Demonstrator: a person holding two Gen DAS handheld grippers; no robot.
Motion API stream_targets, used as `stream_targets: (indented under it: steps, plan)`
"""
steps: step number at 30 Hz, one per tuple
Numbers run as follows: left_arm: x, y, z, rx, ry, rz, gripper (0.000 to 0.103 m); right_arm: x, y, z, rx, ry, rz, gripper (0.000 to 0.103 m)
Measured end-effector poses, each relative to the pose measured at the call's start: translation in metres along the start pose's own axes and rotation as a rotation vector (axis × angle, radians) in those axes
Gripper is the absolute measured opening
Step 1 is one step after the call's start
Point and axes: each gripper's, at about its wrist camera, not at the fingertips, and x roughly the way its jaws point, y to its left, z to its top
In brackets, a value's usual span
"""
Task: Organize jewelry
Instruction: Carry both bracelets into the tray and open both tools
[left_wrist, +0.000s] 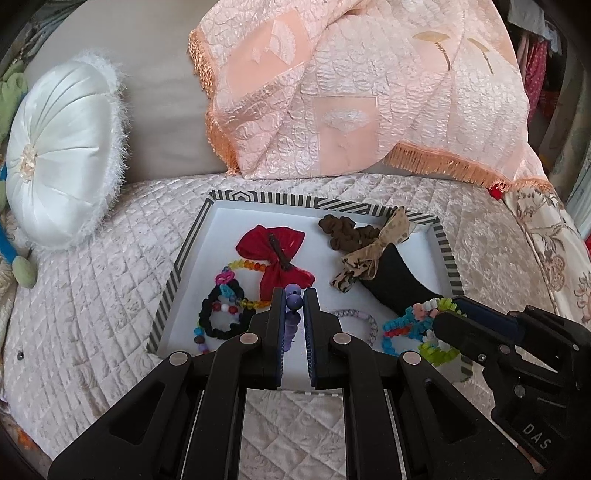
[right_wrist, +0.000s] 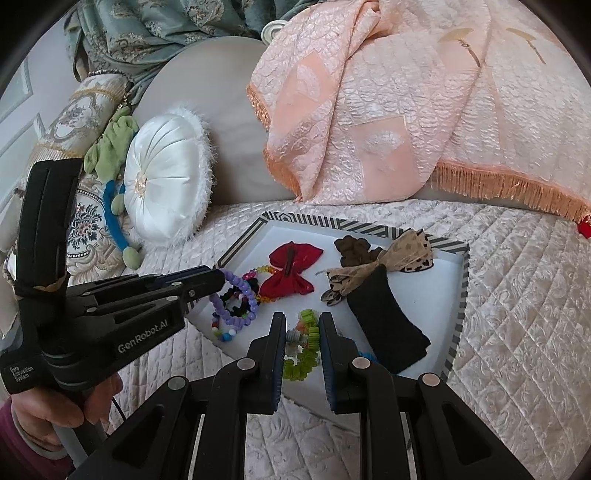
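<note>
Beads on a purple bracelet (left_wrist: 293, 306) are pinched by the left tool (left_wrist: 294, 295) over the striped tray (left_wrist: 177, 273). A green frilly bracelet (right_wrist: 304, 354) is gripped, it seems, by the right tool (right_wrist: 302, 321) above the tray.

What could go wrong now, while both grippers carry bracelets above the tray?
1. The left gripper pinches the purple bracelet by only a few beads; most of it hangs free, so it could slip or snag the black scrunchie below.
2. The green bracelet in the right gripper is soft and springy, and may pull out.
3. The tray is crowded, so a dropped piece could tangle with the red bow.
</note>
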Motion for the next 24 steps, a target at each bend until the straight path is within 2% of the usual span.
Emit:
stream_targets:
  steps: [18, 24]
  plan:
    - [0.044, 0.008, 0.000, -0.055, 0.061, -0.020, 0.008, 0.042, -0.012, 0.007, 0.037, 0.033, 0.035, 0.017]
    - [0.054, 0.020, -0.010, -0.078, 0.088, -0.011, 0.008, 0.062, -0.021, -0.003, 0.049, 0.104, 0.027, 0.017]
